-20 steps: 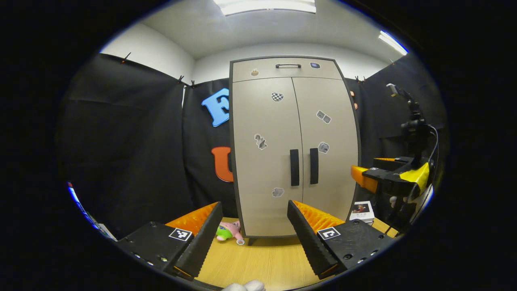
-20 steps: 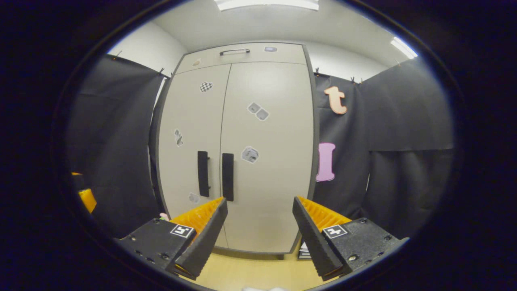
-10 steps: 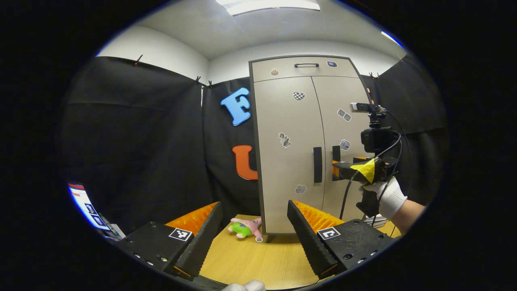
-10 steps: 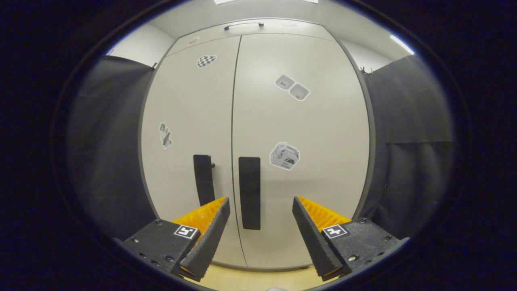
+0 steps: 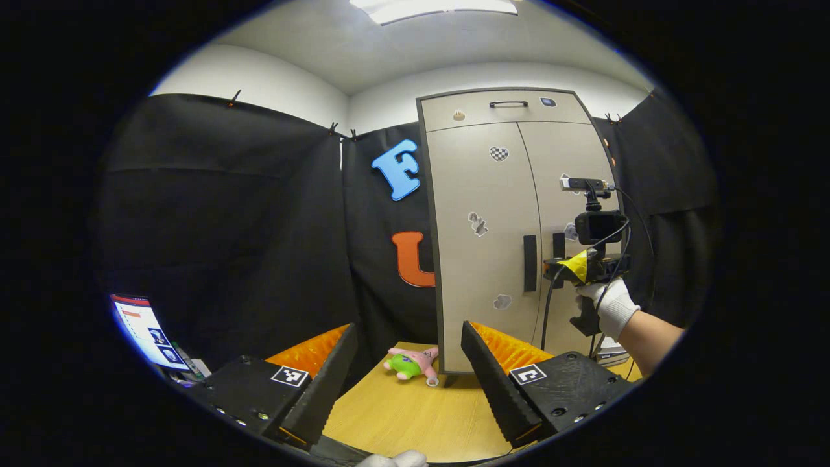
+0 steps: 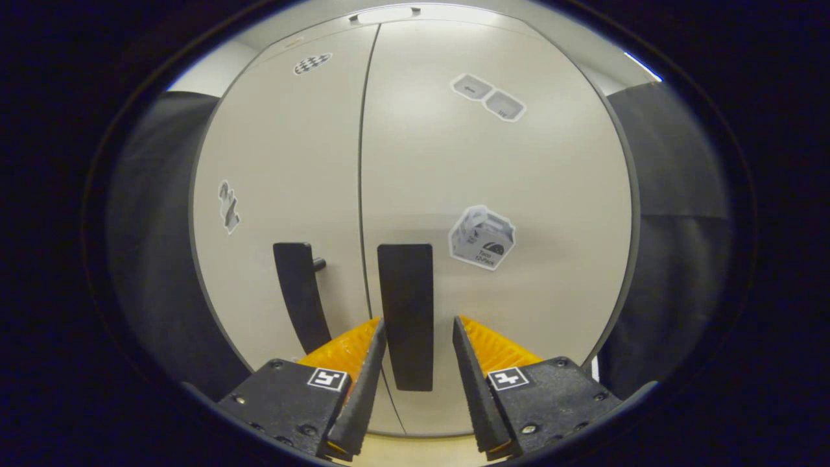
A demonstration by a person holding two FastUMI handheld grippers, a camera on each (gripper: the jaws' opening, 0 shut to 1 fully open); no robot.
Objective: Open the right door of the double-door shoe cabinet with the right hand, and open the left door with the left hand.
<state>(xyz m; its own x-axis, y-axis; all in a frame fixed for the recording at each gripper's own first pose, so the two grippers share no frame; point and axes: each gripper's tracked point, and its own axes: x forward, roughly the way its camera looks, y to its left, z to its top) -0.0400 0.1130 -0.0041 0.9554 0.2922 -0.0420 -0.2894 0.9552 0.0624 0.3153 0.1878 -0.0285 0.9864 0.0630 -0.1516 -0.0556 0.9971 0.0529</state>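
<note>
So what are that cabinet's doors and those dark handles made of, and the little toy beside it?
The doors look like matte beige laminated board: flat, even, only a soft glare. The handles seem matte black plastic or coated metal; I can't tell which. The toy looks like soft plush, pink and green with rounded limbs, lying on a wood-grain tabletop.

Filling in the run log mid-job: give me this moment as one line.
phase: reaching right door handle | right gripper: open, fingers either side of handle, not clamped | left gripper: open, back from cabinet | both doors: shut
</note>
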